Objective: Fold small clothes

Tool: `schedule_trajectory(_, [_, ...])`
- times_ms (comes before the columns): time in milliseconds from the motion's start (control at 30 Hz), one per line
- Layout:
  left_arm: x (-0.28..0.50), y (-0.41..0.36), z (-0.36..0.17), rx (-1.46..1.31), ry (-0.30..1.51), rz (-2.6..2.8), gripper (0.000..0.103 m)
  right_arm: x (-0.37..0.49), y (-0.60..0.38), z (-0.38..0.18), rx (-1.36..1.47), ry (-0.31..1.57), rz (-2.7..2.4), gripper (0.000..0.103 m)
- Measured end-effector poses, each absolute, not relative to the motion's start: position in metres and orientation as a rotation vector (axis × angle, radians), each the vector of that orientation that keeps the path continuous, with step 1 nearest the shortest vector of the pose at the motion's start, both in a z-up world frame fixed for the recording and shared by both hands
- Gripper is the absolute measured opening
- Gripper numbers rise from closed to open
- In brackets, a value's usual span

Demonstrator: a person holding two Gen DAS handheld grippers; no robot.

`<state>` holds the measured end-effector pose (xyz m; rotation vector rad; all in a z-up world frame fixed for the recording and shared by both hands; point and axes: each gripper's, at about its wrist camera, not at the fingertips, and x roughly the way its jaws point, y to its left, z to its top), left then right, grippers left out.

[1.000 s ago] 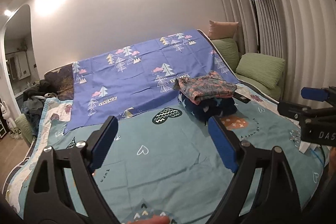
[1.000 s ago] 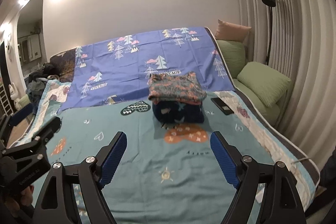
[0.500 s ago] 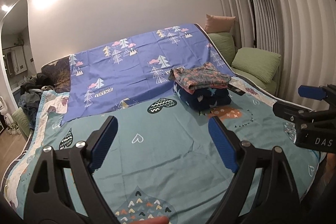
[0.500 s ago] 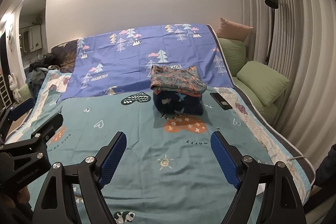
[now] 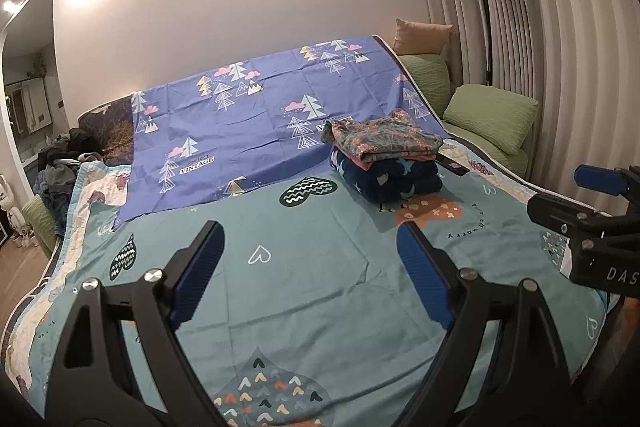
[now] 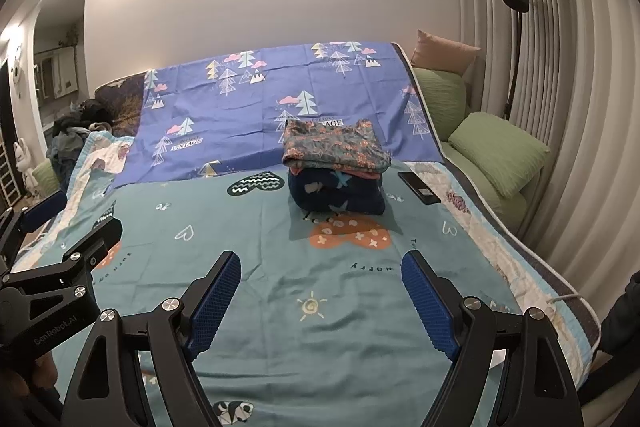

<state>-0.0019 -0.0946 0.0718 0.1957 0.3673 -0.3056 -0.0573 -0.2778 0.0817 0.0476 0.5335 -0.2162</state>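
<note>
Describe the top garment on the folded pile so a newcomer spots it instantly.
On the teal bedspread, near the purple tree-print sheet, stands one stack of folded clothes. Its top piece is the grey-green floral garment, lying on the navy star-print bundle; a black phone lies beside the stack.

Left gripper [image 5: 310,269] spread wide, empty, above teal bedsheet [image 5: 320,287]. Stack of folded clothes [image 5: 386,157] beyond, well apart, floral piece atop navy one. Purple sheet [image 5: 260,119] just behind stack. Right gripper [image 5: 588,203] right of stack, near sheet's edge, grip state unclear.
</note>
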Motion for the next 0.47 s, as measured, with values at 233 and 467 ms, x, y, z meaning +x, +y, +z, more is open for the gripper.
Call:
schedule_trajectory(233, [-0.0022,-0.0932,0.0716,0.195,0.367,-0.308,0.088,-0.0568,-0.2774,0.0811,0.046,0.528,-0.220,0.085])
schedule_trajectory(467, [-0.0017,-0.0926,0.0707,0.197,0.372,-0.306,0.088,-0.0535,-0.2772,0.0778,0.042,0.534,-0.212,0.085])
